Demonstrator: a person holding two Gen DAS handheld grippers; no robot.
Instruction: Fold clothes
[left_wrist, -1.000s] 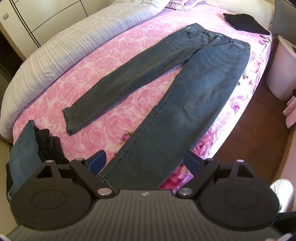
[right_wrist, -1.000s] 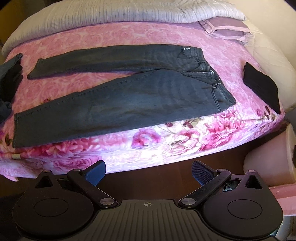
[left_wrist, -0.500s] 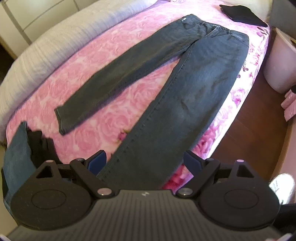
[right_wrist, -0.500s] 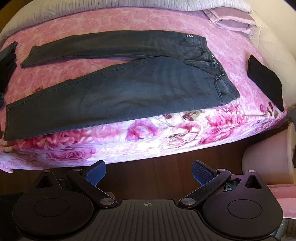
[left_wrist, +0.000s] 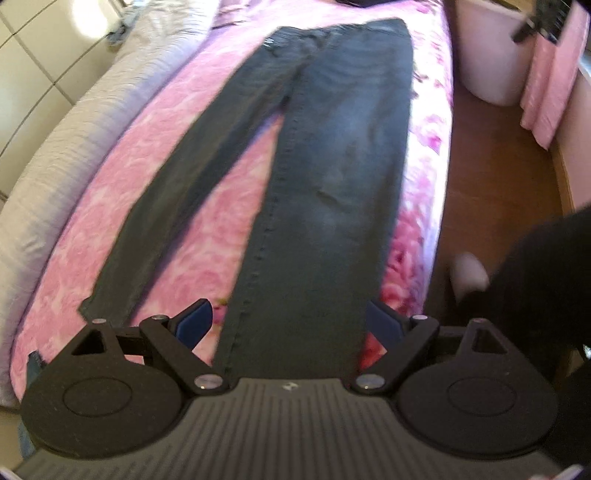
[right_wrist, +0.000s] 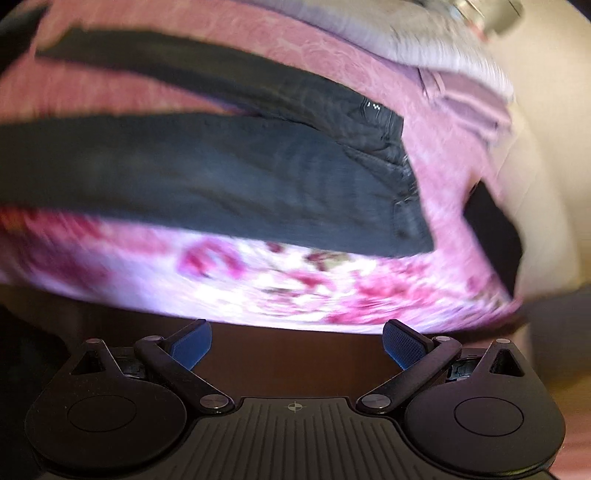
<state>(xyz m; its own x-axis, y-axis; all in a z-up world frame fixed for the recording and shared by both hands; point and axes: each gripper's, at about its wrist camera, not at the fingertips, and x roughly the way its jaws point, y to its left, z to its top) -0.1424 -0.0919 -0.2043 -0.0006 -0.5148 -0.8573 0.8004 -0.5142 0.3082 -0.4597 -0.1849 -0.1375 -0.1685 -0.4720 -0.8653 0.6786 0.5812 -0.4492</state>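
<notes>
Now the jeans (left_wrist: 325, 155) lay flat on the pink bed (left_wrist: 177, 206), legs spread apart, waistband at 12 o'clock in the left wrist view. The left gripper (left_wrist: 291, 321) hovered over the hem of the nearer leg, jaws spread wide, holding nothing. A grey blanket (left_wrist: 74, 147) lay along the bed at 9 o'clock, and a pale bin (left_wrist: 491, 55) stood on the floor at 1 o'clock. In the blurred right wrist view, the right gripper (right_wrist: 297, 341) was beside the bed edge, over the brown floor (right_wrist: 295, 350), jaws also wide and empty. The jeans (right_wrist: 221, 177) were at 12 o'clock, and a black cloth (right_wrist: 495, 229) at 3 o'clock.
</notes>
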